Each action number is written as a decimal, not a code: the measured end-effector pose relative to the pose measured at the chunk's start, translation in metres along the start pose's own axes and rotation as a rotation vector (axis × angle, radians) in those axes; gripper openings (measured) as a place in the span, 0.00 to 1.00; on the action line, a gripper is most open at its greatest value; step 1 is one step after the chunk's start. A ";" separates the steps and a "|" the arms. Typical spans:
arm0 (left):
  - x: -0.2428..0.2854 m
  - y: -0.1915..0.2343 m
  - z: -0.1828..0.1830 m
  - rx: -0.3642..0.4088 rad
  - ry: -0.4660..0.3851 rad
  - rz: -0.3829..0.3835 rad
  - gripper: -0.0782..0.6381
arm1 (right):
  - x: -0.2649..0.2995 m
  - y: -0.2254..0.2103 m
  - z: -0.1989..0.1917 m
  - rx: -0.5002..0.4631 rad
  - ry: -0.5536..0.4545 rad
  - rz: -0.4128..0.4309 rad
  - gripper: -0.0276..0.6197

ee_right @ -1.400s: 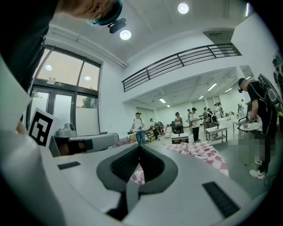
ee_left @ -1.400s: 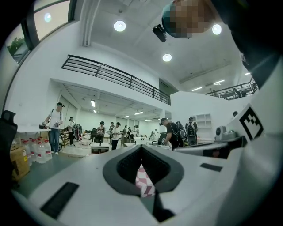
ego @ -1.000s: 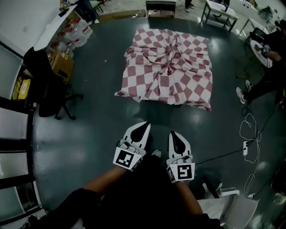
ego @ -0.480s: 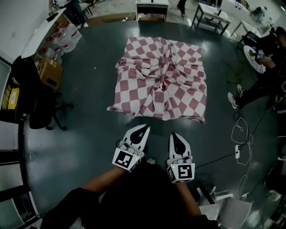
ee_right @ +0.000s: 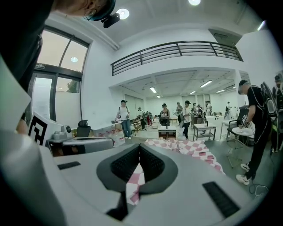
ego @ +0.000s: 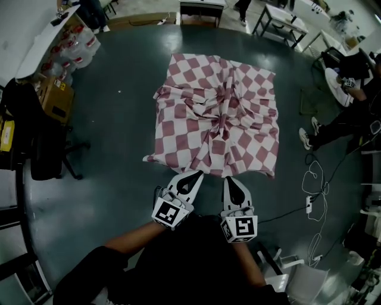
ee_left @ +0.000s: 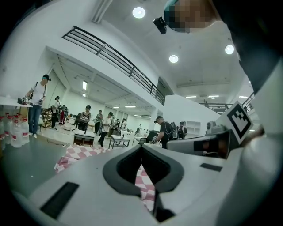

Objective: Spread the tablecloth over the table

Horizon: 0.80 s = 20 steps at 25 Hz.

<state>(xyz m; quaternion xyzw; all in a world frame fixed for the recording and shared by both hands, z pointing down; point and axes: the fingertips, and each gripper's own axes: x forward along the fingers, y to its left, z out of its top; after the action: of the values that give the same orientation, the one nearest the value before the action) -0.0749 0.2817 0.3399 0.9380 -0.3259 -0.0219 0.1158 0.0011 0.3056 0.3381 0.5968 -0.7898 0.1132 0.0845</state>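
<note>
A red-and-white checked tablecloth (ego: pixel 238 89) covers a low square table and is bunched into a ridge of folds at its middle. Its front hem hangs just beyond my gripper tips. My left gripper (ego: pixel 196 174) is shut, its tip at the cloth's front edge left of centre. My right gripper (ego: pixel 228 179) is shut beside it, its tip just short of the hem. In the left gripper view the cloth (ee_left: pixel 79 152) lies ahead past the left gripper (ee_left: pixel 141 146). The right gripper view shows the right gripper (ee_right: pixel 139 145) with the cloth (ee_right: pixel 190 148) beyond. Neither holds anything.
A black office chair (ego: pixel 36 137) stands at the left, with boxes and water bottles (ego: pixel 71 47) behind it. White cables (ego: pixel 315 179) trail on the dark floor at the right, near a seated person (ego: pixel 345 113). Small tables (ego: pixel 202 6) and several people stand beyond.
The table and cloth have come closer in the head view; the gripper tips, a floor's gap away a second ago, now sit at the cloth's front edge. Both grippers stay shut.
</note>
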 end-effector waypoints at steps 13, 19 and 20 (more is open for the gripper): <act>-0.001 0.111 -0.038 -0.018 0.104 0.159 0.12 | 0.081 0.013 -0.015 0.012 0.072 0.062 0.07; 0.006 0.151 -0.055 -0.099 0.167 0.269 0.12 | 0.134 0.016 -0.036 0.077 0.138 0.171 0.07; 0.008 0.156 -0.056 -0.109 0.170 0.292 0.12 | 0.142 0.015 -0.036 0.076 0.146 0.187 0.06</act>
<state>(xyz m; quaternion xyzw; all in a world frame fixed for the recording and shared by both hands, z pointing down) -0.1565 0.1693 0.4306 0.8715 -0.4462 0.0570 0.1954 -0.0524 0.1886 0.4100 0.5134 -0.8290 0.1937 0.1082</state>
